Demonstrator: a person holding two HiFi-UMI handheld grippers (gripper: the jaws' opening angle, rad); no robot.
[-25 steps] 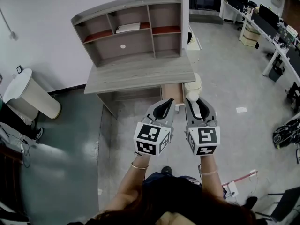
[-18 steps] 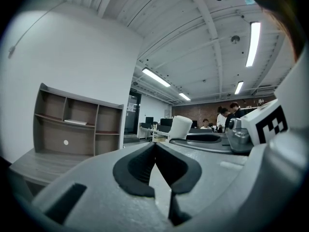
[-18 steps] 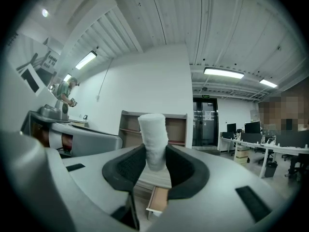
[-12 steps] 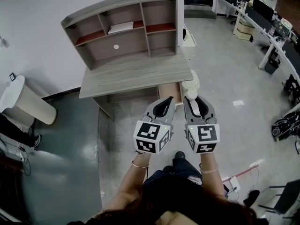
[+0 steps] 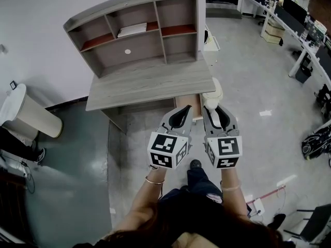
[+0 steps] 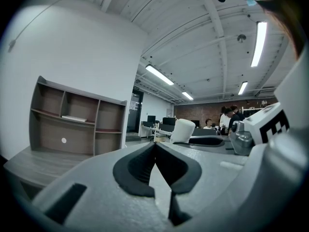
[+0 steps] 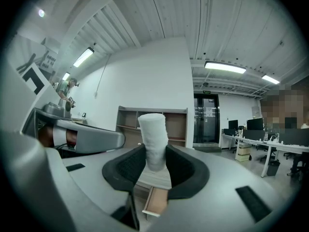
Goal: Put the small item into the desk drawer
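White, fuzzy cylindrical roll (image 7: 153, 134) stands upright between the black padded fingers (image 7: 123, 166) of my right gripper (image 5: 214, 110). They are clenched on its lower part, and its top sticks out well beyond them. I hold it in the air over the grey floor (image 5: 155, 133), in front of the grey wood-grain table (image 5: 150, 81). From the head view its tip sits just beside the open pale-brown wooden drawer (image 5: 189, 103), which is pulled out from under the right end of the table. In the right gripper view that drawer shows low down, beneath the roll and between my fingers. My left gripper (image 5: 186, 109) hangs just beside the right one, not touching it. Its fingers (image 6: 135, 168) are pressed together at the tips with nothing between them. At the back of the table a grey shelf unit (image 5: 134, 30) with open compartments stands against the white wall (image 5: 41, 4), and a flat white thing (image 5: 132, 30) lies on one upper shelf.
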